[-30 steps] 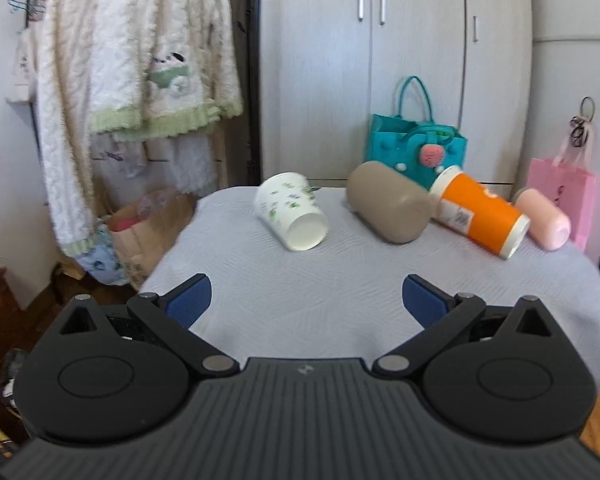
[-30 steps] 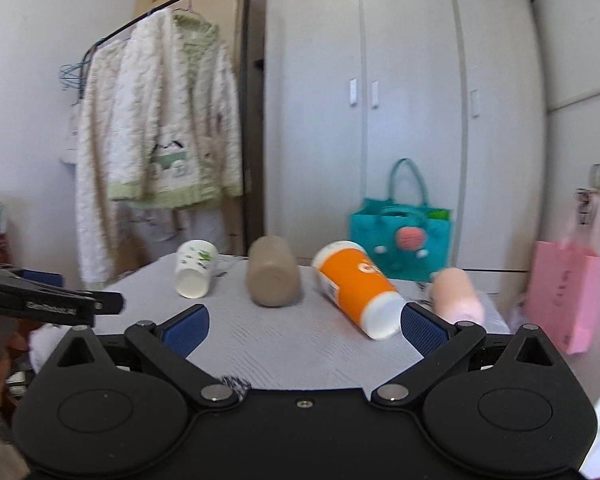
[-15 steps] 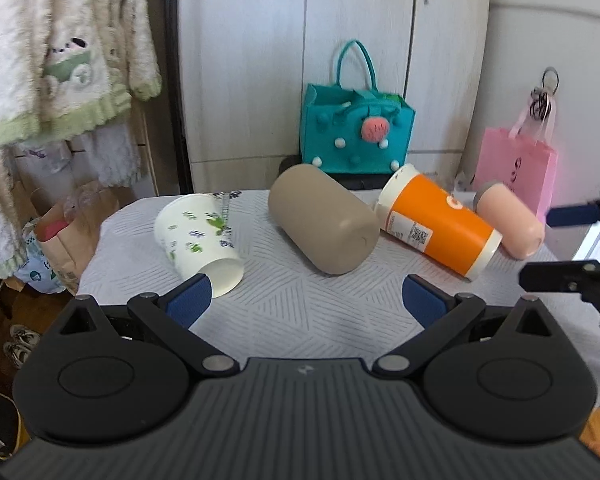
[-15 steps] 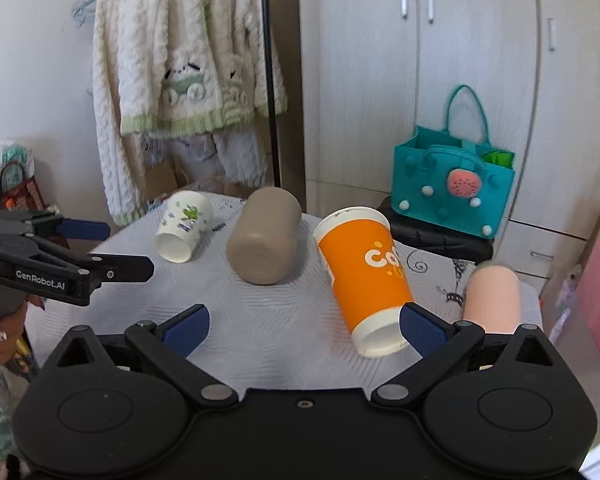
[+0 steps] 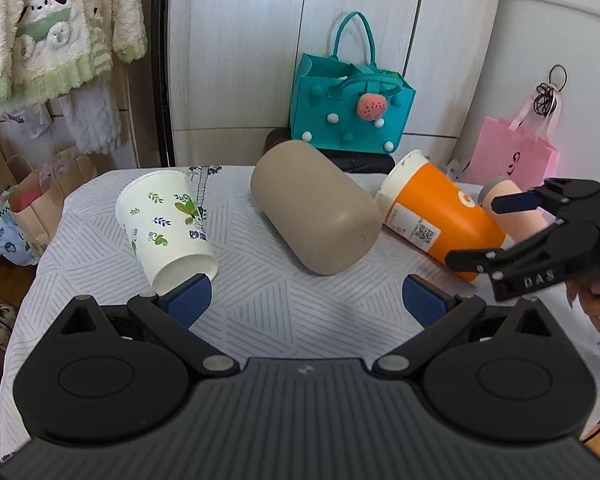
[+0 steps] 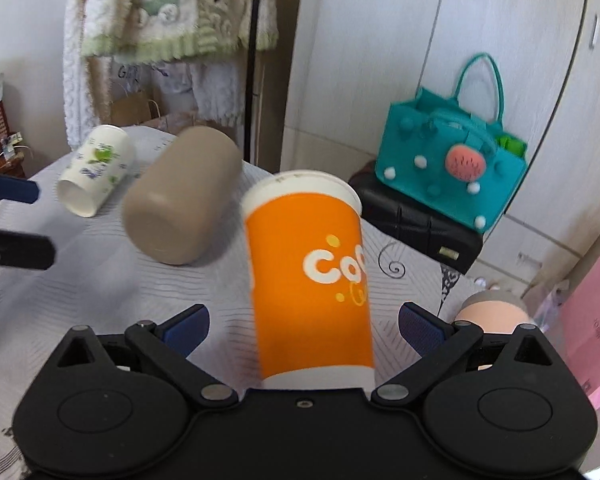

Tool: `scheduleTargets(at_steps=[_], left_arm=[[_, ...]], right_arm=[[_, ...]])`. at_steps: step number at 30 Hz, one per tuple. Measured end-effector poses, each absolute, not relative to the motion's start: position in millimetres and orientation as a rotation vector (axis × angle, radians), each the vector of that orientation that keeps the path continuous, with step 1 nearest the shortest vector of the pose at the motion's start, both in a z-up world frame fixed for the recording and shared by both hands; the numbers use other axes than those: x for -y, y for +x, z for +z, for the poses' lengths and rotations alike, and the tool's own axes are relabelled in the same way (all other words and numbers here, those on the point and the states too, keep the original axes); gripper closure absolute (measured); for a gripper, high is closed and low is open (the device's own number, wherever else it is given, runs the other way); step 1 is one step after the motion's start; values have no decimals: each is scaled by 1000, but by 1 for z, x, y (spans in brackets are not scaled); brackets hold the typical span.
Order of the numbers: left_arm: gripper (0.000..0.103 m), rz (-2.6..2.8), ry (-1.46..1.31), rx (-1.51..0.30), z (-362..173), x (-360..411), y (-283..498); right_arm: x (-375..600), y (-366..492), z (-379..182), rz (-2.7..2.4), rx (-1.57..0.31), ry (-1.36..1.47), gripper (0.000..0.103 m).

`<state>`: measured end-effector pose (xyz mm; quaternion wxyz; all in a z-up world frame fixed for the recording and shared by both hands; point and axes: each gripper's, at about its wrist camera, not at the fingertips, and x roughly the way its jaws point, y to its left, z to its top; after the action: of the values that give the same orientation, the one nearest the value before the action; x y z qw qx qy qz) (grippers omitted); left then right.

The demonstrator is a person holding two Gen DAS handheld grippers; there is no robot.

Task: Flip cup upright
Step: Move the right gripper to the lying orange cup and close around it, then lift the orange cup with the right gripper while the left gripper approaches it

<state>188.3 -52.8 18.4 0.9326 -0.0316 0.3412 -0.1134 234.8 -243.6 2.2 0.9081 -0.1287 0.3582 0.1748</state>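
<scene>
Several cups lie on their sides on the grey patterned table point(image 5: 300, 320). An orange paper cup point(image 6: 312, 280) lies between the open fingers of my right gripper point(image 6: 304, 320), its white rim end near the gripper body; it also shows in the left wrist view point(image 5: 436, 220). A white leaf-print cup point(image 5: 168, 224) lies by the left fingertip of my open left gripper point(image 5: 306, 302). A tan tumbler point(image 5: 316, 204) lies between them. A pink cup point(image 6: 488, 312) lies right of the orange one. My right gripper point(image 5: 500, 232) shows in the left wrist view.
A teal felt bag point(image 5: 350, 114) on a black case point(image 6: 416, 220) stands behind the table, before a wardrobe point(image 5: 300, 20). A pink bag point(image 5: 512, 152) hangs at right. Clothes point(image 5: 48, 20) hang at left, with paper bags point(image 5: 32, 200) below.
Both grippers have moved forward over the table. My right gripper has closed in on the orange cup, which now lies between its fingers. My left gripper has neared the white cup.
</scene>
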Motion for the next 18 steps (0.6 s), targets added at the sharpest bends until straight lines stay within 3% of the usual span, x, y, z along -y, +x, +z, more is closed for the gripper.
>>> scheduleTargets(at_steps=[5,7,18], left_arm=[[0,-238,-70,-708,15,54,193],[0,-234,-75,-710,14,54,192],[0,-261,-93,-723,17,60,170]], right_arm=[[248,248,-6,376,-780,-209,15],[248,254,-11,371,-798,-193,27],[250,217,3,302,-746,-150,28]])
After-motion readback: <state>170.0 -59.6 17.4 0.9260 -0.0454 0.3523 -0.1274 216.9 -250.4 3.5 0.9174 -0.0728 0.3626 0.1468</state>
